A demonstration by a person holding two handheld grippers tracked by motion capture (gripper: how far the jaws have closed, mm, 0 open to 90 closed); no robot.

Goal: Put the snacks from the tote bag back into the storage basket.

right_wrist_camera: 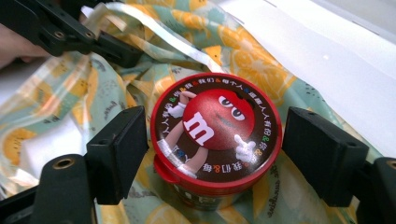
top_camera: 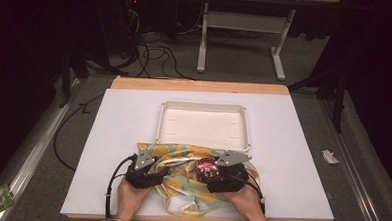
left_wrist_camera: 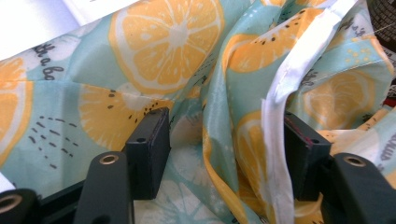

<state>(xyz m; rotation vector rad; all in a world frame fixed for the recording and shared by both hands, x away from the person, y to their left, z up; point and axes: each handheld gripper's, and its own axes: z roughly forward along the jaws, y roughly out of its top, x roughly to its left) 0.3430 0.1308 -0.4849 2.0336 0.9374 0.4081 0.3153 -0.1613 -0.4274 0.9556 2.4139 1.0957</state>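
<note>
1. Here, at the near edge of the table [top_camera: 302, 145], the person's two hands are coming in, each with a gripper on the bag [top_camera: 180, 190].
2. The left gripper [top_camera: 148, 174] is sitting at the bag's left side, its jaws standing fairly wide with a fold of cloth and the white hem [left_wrist_camera: 280, 93] running between them; one pad is lying against the hem, yet I cannot tell whether they are truly pinching it. It looks to be keeping the bag's mouth open and steady.
3. The right gripper [right_wrist_camera: 212, 140] is standing at the tub [right_wrist_camera: 217, 135], which is resting upright on the fruit-print cloth, right of the bag's middle. Its jaws are standing wide to either side of the red lid, the left pad just at the rim and the right pad clear of it, so the tub is resting on its own, probably just set down for bagging.
4. Farther off, the white tray [top_camera: 204, 107] is lying just beyond the bag, with nothing in it.
5. Beyond the table, cables [top_camera: 151, 51] are trailing over the floor.
</note>
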